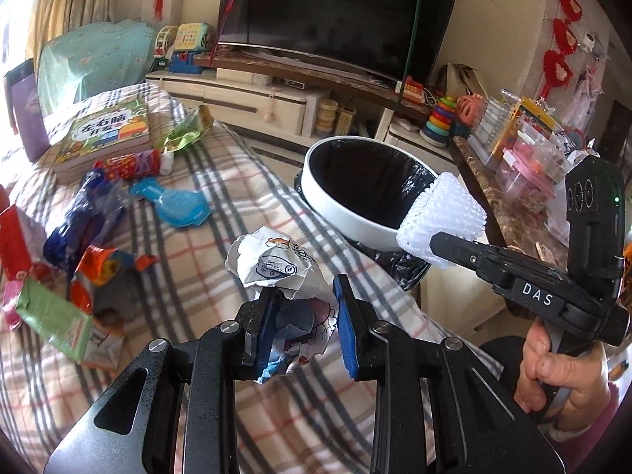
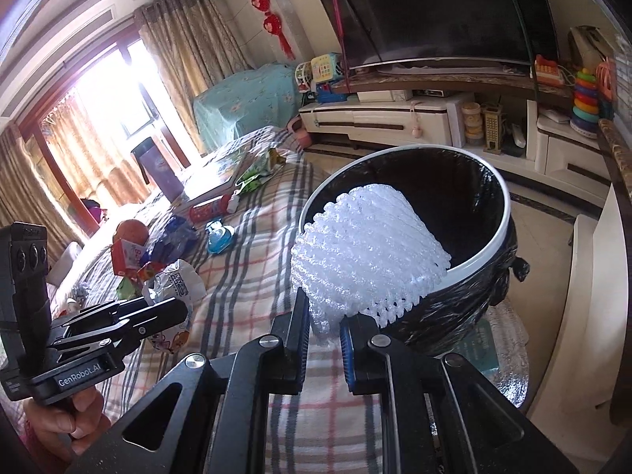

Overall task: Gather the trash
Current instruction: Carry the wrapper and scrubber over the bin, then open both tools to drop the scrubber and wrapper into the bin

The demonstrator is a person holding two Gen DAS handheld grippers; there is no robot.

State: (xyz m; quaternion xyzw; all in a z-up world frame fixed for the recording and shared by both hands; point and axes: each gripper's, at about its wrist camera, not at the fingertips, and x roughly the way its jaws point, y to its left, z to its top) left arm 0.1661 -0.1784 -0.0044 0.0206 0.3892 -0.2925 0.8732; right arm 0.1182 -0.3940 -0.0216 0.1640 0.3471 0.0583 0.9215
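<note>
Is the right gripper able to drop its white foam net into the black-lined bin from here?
Probably yes: the right gripper holds the white foam net at the black-lined bin rim, nothing between.

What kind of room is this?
Probably a living room at home: a big television on a low TV cabinet, curtains by the window, and toys like a stacking-ring toy.
</note>
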